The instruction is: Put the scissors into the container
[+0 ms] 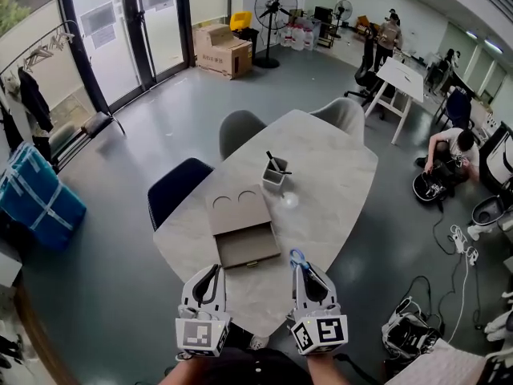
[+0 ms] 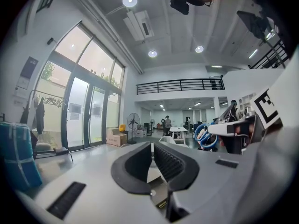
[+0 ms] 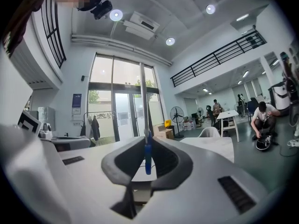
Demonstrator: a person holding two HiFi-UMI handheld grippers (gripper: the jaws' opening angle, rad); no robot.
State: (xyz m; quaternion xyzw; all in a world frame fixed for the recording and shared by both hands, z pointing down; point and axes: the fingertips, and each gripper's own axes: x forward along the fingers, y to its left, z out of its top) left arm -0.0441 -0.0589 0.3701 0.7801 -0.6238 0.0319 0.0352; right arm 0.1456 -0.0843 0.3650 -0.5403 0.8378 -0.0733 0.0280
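Observation:
Blue-handled scissors (image 1: 298, 257) are clamped in my right gripper (image 1: 304, 273), held just above the near edge of the marble table (image 1: 337, 163). In the right gripper view the scissors (image 3: 147, 158) show edge-on between the pads, the blades pointing upward. From the left gripper view their blue handle loops (image 2: 205, 135) appear at the right. The container, a small mesh pen holder (image 1: 273, 176) with dark pens in it, stands farther out on the table, well beyond both grippers. My left gripper (image 1: 210, 277) hovers at the near edge, jaws together with nothing between them (image 2: 152, 160).
A flat tan box (image 1: 239, 215) with an open drawer lies between the grippers and the holder. A small white round object (image 1: 289, 200) sits right of it. Chairs (image 1: 178, 184) ring the table's far and left sides. People work at the back right.

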